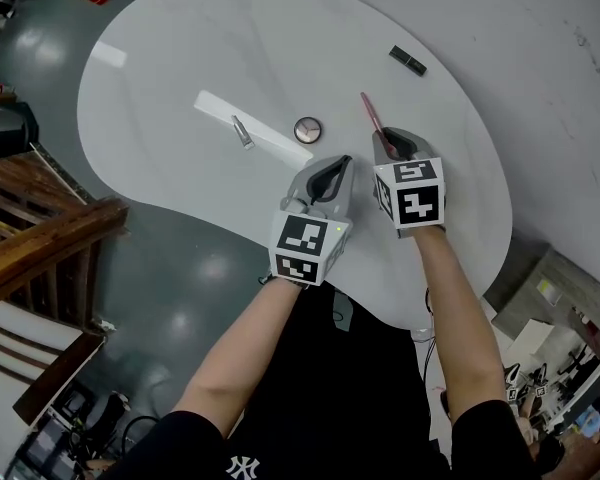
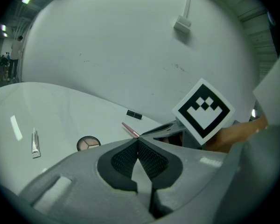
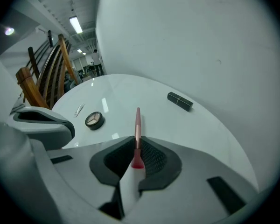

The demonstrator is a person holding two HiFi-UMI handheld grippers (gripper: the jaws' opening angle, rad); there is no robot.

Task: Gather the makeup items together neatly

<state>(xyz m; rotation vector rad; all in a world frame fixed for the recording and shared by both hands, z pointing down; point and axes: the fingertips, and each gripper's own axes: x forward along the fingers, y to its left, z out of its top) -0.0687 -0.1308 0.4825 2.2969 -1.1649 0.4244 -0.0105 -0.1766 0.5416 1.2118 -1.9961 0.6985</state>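
Bare and stretched forward from a black shirt, the person's left forearm [image 1: 235,353] and right forearm [image 1: 460,308] angle in over the near edge of the white tabletop [image 1: 180,58]. Both tools sit side by side, noses tipped down and away. At right, the right tool [image 1: 393,148] is clamped on the bristle end of a slim pink makeup brush [image 1: 370,116], whose handle points away across the tabletop. Whether the brush rests on the surface cannot be told. Just beside it, the left tool [image 1: 332,170] has its jaws pressed together with nothing between them. Beyond, to the left, lie a round compact [image 1: 308,128] and, past it, a small silver tube [image 1: 242,132]. A black lipstick case [image 1: 408,61] sits well apart near the far edge.
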